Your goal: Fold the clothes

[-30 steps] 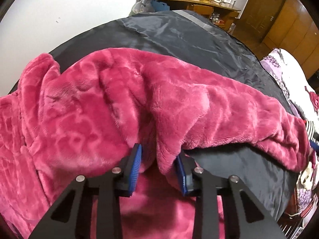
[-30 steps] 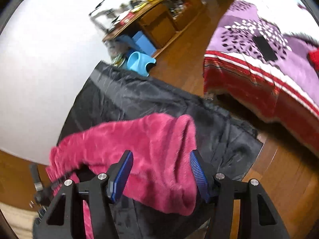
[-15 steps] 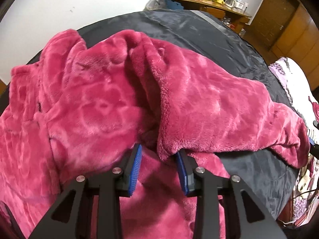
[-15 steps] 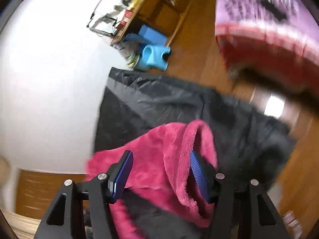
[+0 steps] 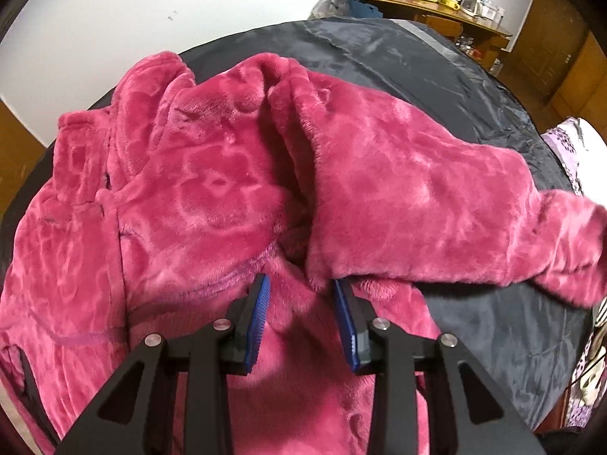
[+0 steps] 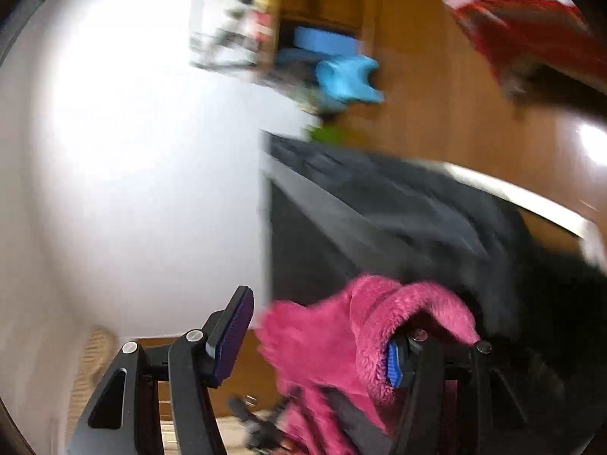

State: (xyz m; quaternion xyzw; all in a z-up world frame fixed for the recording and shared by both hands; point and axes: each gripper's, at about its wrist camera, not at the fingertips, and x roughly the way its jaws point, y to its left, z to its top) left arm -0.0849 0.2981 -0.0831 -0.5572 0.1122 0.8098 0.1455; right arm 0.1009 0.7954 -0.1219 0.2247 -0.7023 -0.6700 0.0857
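Left jaws: your left gripper (image 5: 301, 316) points down into the pink fleece garment (image 5: 227, 189); the blue pads stand apart with plush between them, but you cannot tell if they pinch it.
Right jaws: your right gripper (image 6: 318, 335) stands wide; the sleeve end (image 6: 379, 333) drapes over its right finger (the left pad is free, touching nothing).
Garment: it lies spread on the black sheet (image 5: 417, 64), one sleeve reaching to the right.
Around: a wooden desk (image 5: 417, 3) stands behind, against a white wall (image 5: 151, 3).
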